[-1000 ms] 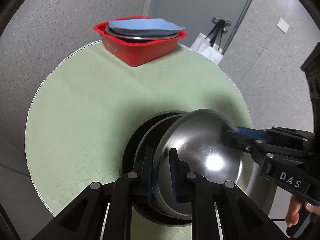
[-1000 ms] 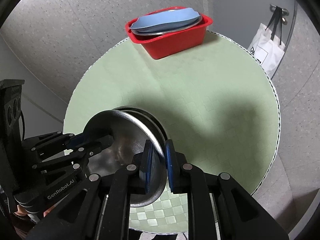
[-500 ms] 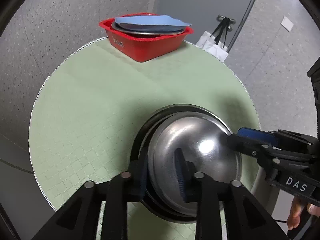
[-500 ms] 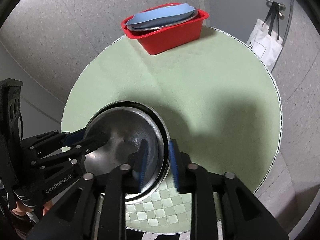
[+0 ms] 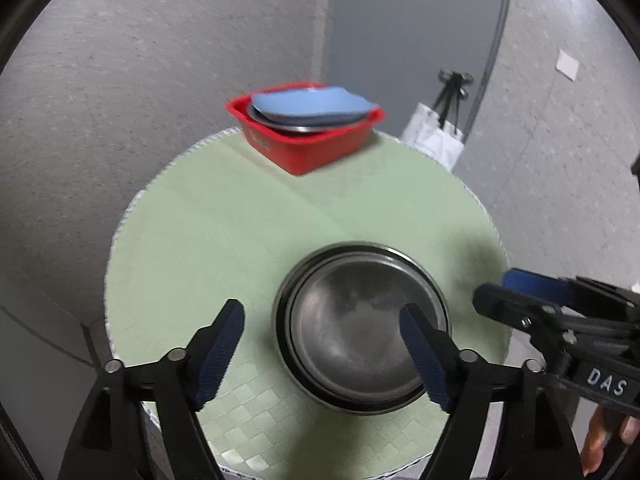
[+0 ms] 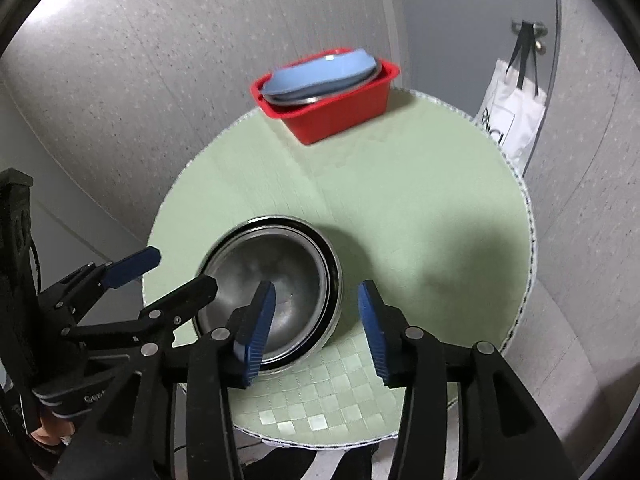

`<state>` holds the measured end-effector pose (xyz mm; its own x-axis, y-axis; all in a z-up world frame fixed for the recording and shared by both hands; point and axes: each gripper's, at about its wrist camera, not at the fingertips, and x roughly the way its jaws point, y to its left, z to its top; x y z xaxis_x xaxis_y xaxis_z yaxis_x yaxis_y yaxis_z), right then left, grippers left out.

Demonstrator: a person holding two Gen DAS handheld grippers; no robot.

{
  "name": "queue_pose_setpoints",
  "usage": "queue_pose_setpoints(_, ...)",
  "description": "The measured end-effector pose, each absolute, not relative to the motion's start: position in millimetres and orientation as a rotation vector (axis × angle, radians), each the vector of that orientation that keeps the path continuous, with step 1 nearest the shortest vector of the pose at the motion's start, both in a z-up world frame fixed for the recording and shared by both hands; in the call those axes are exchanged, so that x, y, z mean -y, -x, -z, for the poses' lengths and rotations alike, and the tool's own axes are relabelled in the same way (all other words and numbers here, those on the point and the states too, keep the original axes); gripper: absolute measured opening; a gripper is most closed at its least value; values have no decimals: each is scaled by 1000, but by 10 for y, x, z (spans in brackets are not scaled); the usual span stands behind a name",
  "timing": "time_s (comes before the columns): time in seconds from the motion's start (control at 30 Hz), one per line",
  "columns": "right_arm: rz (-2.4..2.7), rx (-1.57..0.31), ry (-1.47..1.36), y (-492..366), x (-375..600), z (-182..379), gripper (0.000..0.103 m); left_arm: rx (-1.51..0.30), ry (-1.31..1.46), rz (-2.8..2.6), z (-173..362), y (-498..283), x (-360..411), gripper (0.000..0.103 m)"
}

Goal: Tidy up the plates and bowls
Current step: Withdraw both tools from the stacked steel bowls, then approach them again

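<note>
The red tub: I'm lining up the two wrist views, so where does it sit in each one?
Left wrist view: the red tub is upper centre, at the table's far edge, holding a blue plate.
Right wrist view: the red tub is upper centre, a little right of the middle, at the same far edge.
Shared landmark: the steel bowl stacked near the table's near edge.

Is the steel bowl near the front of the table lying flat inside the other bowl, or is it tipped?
Flat. The steel bowl sits nested in the outer bowl, rims level, opening upward, with neither gripper touching it.
</note>
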<state>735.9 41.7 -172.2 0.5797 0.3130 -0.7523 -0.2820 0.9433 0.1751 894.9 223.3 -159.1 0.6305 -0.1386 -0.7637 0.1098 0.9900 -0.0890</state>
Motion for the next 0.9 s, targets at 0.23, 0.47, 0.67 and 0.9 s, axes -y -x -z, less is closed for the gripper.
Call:
queue_pose_setpoints(0.23, -330, -780, -10, -7071, -304, 1565, 70, -750, 36, 48, 1427, -8454, -2151, 94)
queue_pose_setpoints(0.47, -365, -746, 4, -6916, -217, 1581, 78, -687, 48, -18, 1461, -8052, -1988, 98)
queue_pose_setpoints(0.67, -390, -738, 19, -6842, -154, 1697, 80, -657, 69, -67, 1589, -7796, -1919, 101)
queue_pose_setpoints(0.9, -401, -764, 6, -6887, -151, 1846, 82, -726, 76, -96, 1815, -7764, -1946, 101)
